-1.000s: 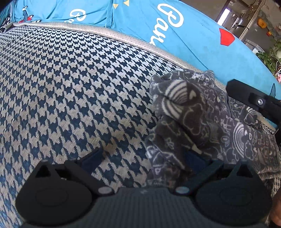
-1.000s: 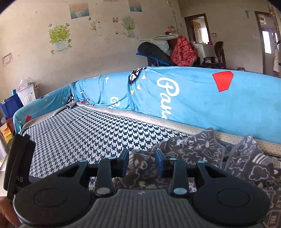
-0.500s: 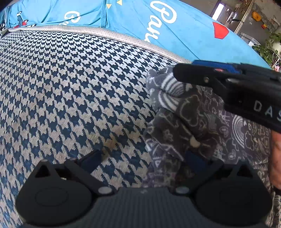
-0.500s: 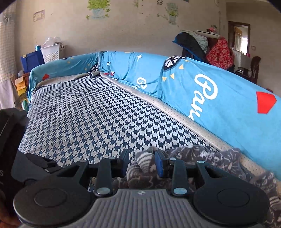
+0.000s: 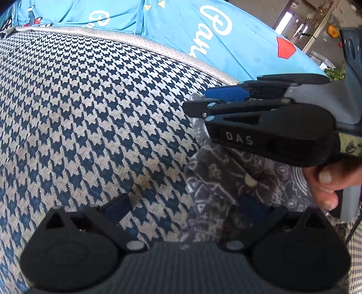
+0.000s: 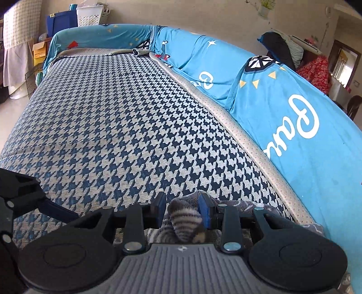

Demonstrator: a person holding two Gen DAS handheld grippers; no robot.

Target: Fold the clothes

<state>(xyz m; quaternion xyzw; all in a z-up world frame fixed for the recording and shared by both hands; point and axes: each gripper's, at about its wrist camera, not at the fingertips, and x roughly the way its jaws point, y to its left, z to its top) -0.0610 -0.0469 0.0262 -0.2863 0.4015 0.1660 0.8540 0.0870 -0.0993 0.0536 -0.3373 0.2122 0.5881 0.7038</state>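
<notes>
A grey patterned garment (image 5: pixel 226 176) lies bunched on the houndstooth sofa seat (image 5: pixel 90 101), near the blue-covered backrest (image 5: pixel 226 34). My left gripper (image 5: pixel 184 207) is open wide and low over the seat. Its right finger sits against the garment's near edge and its left finger is over bare seat. Above the garment's far corner is my right gripper (image 5: pixel 203 104), held by a hand (image 5: pixel 328 181). In the right wrist view the right gripper (image 6: pixel 182 209) is shut on a raised fold of the garment (image 6: pixel 183 219). One left finger (image 6: pixel 56 210) shows at the lower left.
The seat (image 6: pixel 113 124) stretches away to the left, with the backrest (image 6: pixel 294 113) along its right side. Boxes and a white basket (image 6: pixel 88 15) stand past the sofa's far end. A heap of clothes (image 6: pixel 282 49) lies behind the backrest.
The right gripper has swung left across the garment into the left wrist view, keeping the fold between its fingers. The left gripper has stayed open and barely moved.
</notes>
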